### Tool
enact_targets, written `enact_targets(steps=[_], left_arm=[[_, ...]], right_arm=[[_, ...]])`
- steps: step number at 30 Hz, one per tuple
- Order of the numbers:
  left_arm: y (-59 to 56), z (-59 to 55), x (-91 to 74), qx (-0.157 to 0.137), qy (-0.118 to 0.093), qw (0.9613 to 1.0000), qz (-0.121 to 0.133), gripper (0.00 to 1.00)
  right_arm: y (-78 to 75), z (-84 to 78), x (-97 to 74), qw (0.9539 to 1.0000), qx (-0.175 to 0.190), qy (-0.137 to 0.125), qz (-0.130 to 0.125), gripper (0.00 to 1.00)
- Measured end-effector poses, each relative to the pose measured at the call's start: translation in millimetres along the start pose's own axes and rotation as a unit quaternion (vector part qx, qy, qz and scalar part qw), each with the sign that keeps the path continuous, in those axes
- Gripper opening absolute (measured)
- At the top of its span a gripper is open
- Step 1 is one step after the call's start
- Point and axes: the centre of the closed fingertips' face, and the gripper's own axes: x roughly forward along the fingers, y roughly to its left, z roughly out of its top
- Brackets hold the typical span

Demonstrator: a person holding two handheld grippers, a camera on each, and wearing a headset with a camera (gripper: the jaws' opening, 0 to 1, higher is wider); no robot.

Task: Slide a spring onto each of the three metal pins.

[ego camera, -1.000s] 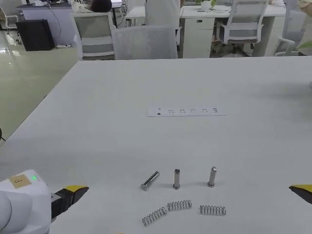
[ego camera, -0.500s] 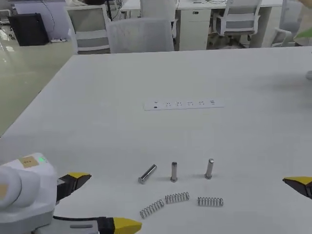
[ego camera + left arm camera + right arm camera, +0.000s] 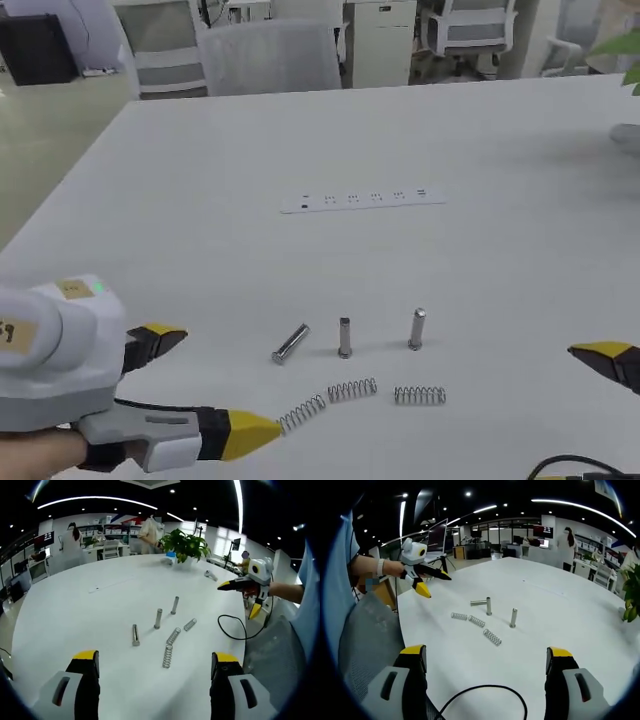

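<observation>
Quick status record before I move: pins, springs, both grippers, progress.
pins (as the head view shows them): left pin lying on its side; middle pin and right pin upright
springs: left spring, middle spring, right spring, all lying loose on the table in front of the pins
left gripper: open, holding nothing, aimed toward the left spring
right gripper: open, holding nothing, off to the right of the parts
progress: no spring on any pin yet
other: power strip farther back
</observation>
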Motion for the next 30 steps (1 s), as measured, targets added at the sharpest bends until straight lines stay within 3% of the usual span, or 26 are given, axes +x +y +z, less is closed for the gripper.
enact_targets(steps=[17,30], left_arm=[[7.0,2.6,19.3,0.007,0.035,0.9991,-0.021,0.81],[15.7,7.6,47.1,0.026,0.059,0.9974,-0.032,0.70]], right_arm=[[0.1,-8.9,0.9,1.0000,0.009,0.002,0.002,0.98],[1.4,-9.3,1.6,0.9999,0.010,0.005,0.006,0.98]])
